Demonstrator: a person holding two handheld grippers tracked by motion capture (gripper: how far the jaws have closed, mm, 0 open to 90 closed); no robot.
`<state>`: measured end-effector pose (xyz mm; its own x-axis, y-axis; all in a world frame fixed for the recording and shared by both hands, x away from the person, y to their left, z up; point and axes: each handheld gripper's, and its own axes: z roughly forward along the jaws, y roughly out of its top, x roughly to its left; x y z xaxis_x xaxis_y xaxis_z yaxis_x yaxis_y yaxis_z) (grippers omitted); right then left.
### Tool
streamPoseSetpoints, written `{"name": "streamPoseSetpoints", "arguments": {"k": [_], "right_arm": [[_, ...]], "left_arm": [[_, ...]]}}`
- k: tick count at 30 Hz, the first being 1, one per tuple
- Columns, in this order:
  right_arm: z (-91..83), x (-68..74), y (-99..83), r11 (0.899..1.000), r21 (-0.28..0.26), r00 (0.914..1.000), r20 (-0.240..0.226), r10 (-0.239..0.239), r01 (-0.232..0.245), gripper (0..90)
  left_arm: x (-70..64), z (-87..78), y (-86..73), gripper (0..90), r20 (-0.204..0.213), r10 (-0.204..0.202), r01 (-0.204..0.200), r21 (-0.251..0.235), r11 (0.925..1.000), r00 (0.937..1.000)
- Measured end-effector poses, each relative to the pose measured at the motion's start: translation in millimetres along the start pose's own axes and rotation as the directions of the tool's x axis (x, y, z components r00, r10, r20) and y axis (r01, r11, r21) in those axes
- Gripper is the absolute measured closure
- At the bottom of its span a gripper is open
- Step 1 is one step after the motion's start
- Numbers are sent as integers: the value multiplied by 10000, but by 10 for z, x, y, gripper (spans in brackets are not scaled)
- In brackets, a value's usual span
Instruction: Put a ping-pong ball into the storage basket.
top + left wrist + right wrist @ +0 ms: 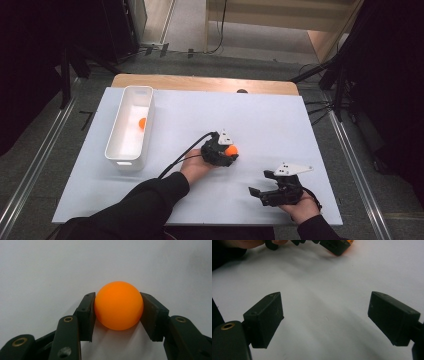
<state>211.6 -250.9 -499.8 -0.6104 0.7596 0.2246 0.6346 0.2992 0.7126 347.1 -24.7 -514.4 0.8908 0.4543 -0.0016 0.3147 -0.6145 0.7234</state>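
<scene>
White board covers your wooden table (200, 82), and at its left side the long white plastic bin (116, 135) already holds one small orange ball (142, 123), so I judge at least one ball is put away. Your left gripper (226, 151) sits near the middle of the board with its jaws closed on both sides of a second smooth orange plastic ball (118, 305), which looks low to the board, so what seems left is lifting it and carrying it to the bin. Your right gripper (266, 187) waits near the front edge, jaws spread wide and holding nothing.
</scene>
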Motion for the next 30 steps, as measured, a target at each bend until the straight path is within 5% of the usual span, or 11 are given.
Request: {"name": "streamPoseSetpoints", "arguments": {"k": [30], "right_arm": [[3,-2,1,10000,10,10000,18,36,-36,116]], "left_arm": [[41,-262,203,499,499,-20,40,-406,9992,9988]]}}
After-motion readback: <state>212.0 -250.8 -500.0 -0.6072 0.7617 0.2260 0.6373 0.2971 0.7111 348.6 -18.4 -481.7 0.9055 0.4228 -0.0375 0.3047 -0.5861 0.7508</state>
